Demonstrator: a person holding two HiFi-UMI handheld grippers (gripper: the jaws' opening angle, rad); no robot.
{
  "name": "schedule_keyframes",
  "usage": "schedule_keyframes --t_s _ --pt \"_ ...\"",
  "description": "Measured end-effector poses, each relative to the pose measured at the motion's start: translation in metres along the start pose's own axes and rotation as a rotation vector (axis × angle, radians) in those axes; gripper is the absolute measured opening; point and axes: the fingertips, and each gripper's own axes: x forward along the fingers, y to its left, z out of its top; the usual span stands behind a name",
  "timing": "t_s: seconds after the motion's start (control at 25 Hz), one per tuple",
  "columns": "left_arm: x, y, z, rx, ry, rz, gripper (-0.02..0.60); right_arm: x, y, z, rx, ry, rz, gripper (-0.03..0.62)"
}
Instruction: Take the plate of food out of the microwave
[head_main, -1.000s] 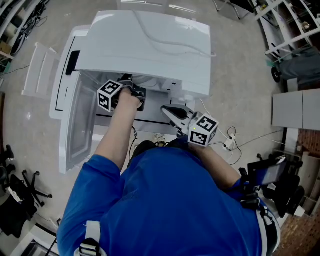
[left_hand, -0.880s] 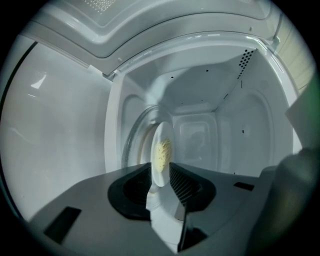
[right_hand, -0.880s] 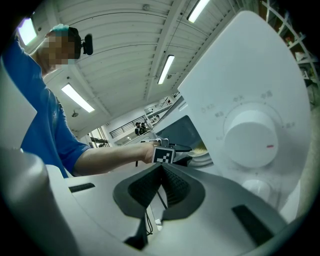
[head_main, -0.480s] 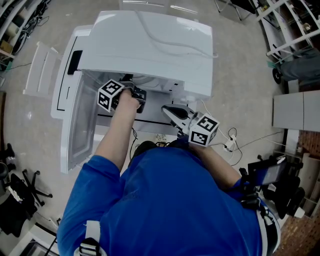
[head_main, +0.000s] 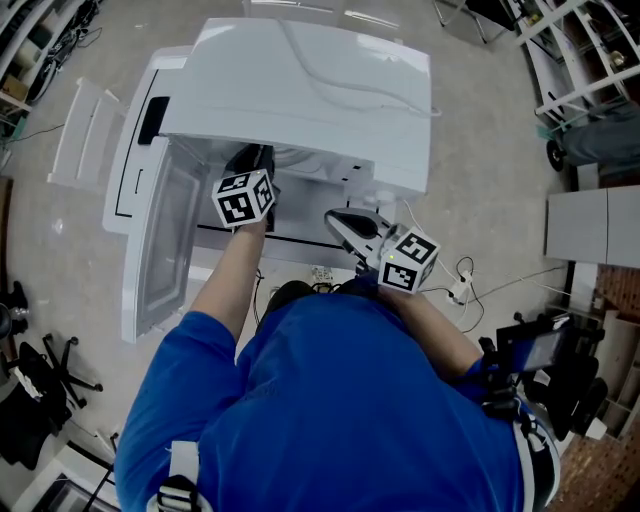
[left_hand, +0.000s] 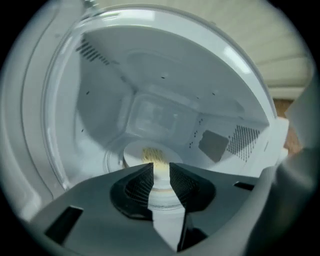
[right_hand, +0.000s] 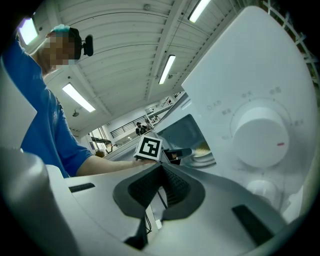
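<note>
Head view showed a person in a blue top, seen from above, standing at a white microwave (head_main: 300, 90) with its door (head_main: 165, 240) swung open to the left. The left arm reached into the oven's mouth, while the right arm waited outside, near the control panel.

Left gripper view looked into the pale cavity. The left tool (left_hand: 161, 170) had its jaws a little apart with nothing pinched between them. Past the gap sat the plate (left_hand: 150, 155), small and white, resting on the glass turntable (left_hand: 112, 162) in the middle of the oven floor. A low heap of yellowish food (left_hand: 152, 152) lay on it.

Right gripper view showed the right tool (right_hand: 161, 165) with its jaws closed together and empty.

The plate looked rigid, smooth and likely breakable, so the pads might slip on its glaze. The near rim seemed the best place to grip, with one pad above and one below. The plate would need to be kept level so the loose food did not slide off. It might also be hot.
</note>
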Motion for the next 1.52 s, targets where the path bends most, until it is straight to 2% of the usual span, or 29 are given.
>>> schedule_keyframes --t_s 0.12,0.2,0.52,0.64,0.84,1.08,1.24,1.44,1.52 --pt "0.004 -0.011 -0.005 0.376 0.036 -0.03 0.107 -0.001 -0.001 -0.002 0.002 -0.007 0.004 -0.003" --pt "0.007 -0.018 -0.013 0.569 0.069 -0.06 0.107 -0.003 -0.003 -0.003 0.007 -0.014 -0.001 -0.003" --pt "0.02 -0.032 -0.027 1.022 0.175 -0.101 0.126 -0.006 -0.003 0.001 0.004 -0.024 -0.01 -0.003" --pt "0.024 -0.037 -0.031 1.163 0.195 -0.114 0.126 -0.008 -0.004 0.0 0.01 -0.041 -0.012 -0.003" --pt "0.03 -0.043 -0.042 1.346 0.231 -0.14 0.126 -0.013 -0.005 0.002 0.012 -0.056 -0.02 -0.003" --pt "0.037 -0.05 -0.044 1.511 0.234 -0.152 0.124 -0.017 -0.005 0.005 0.011 -0.071 -0.025 -0.003" --pt "0.04 -0.049 -0.045 1.543 0.235 -0.146 0.115 -0.018 -0.005 0.007 0.009 -0.076 -0.029 -0.003" --pt "0.039 -0.049 -0.05 1.544 0.238 -0.14 0.039 -0.021 -0.004 0.007 0.009 -0.08 -0.033 -0.003" --pt "0.038 -0.049 -0.05 1.536 0.23 -0.136 0.032 -0.022 -0.004 0.008 0.009 -0.077 -0.037 -0.003"
